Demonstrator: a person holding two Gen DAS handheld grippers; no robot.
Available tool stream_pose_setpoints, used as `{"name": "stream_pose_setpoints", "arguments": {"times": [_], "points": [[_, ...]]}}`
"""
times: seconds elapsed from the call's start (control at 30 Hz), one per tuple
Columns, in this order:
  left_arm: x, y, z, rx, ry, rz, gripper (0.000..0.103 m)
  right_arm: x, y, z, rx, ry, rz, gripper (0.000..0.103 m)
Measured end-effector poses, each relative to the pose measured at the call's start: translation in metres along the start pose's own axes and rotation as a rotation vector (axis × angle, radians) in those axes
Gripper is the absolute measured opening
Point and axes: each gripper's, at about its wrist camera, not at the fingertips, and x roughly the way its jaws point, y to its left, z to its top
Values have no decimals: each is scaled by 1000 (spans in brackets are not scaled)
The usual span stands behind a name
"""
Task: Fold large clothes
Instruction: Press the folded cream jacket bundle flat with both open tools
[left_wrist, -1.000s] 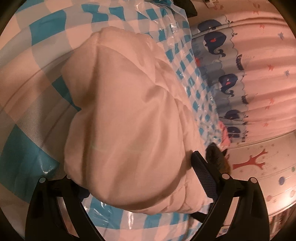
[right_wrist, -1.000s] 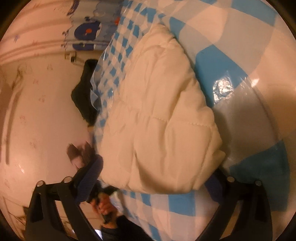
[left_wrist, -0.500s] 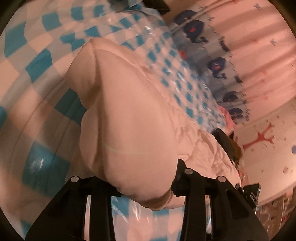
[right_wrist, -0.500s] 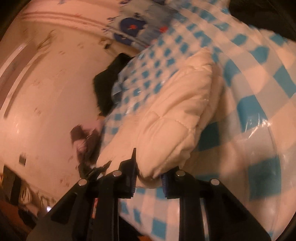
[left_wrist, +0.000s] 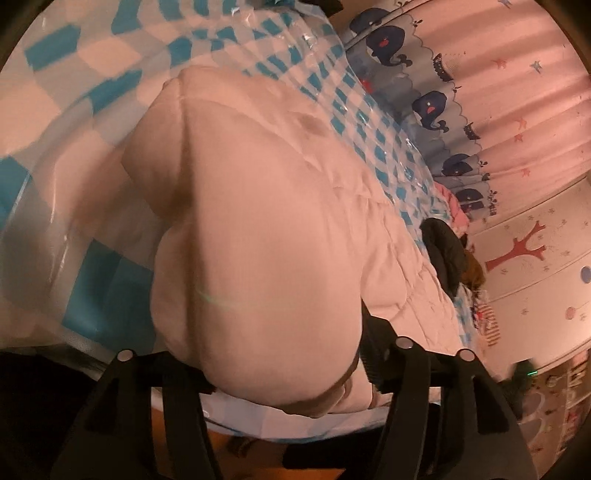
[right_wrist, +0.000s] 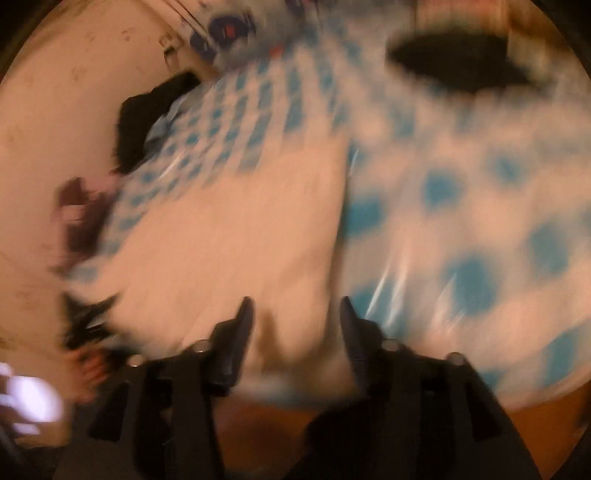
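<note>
A white padded jacket (left_wrist: 258, 229) lies bunched on the blue-and-white checked tablecloth (left_wrist: 103, 92). Its near end bulges over the table's front edge. In the left wrist view that end fills my left gripper (left_wrist: 273, 332). The jaws are opening, and the fabric still presses on the right pad (left_wrist: 367, 339) and hides the left one. The right wrist view is badly blurred. There the jacket (right_wrist: 229, 240) lies just past my right gripper (right_wrist: 295, 310), whose jaws are opening. Both dark fingertips (right_wrist: 245, 314) stand apart and look free of the fabric.
A clear plastic sheet covers the checked cloth (right_wrist: 461, 221). A black garment (left_wrist: 443, 254) lies at the table's far end, beside a whale-print curtain (left_wrist: 424, 107). Another dark shape (right_wrist: 461, 62) sits at the top right. Orange floor (left_wrist: 258, 458) shows below the table edge.
Both grippers closed on the jacket's near end and pulled it toward the table's front edge. Their fingers now stand wider apart again. The right view has swung and blurred.
</note>
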Motion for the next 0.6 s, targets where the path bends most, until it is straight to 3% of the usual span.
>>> {"name": "stream_pose_setpoints", "arguments": {"times": [0.03, 0.1, 0.13, 0.23, 0.37, 0.47, 0.5, 0.6], "points": [[0, -2, 0, -6, -6, 8, 64, -6, 14, 7, -35, -53, -11, 69], [4, -4, -1, -30, -20, 23, 72, 0, 66, 25, -173, -168, -15, 75], [6, -5, -1, -43, -27, 31, 75, 9, 89, 29, -238, -194, -11, 81], [11, -9, -1, -87, -58, 62, 78, 72, 164, 47, -434, -209, -46, 82], [12, -17, 3, -80, -84, 100, 79, 182, 212, 75, -496, -141, -139, 82], [19, -22, 5, -45, -99, 109, 84, 274, 202, 56, -494, 30, -243, 84], [21, -27, 4, -24, -112, 113, 85, 292, 196, 46, -486, 61, -248, 84], [23, -38, -2, 41, -135, 191, 85, 282, 187, 52, -467, 78, -218, 84]]}}
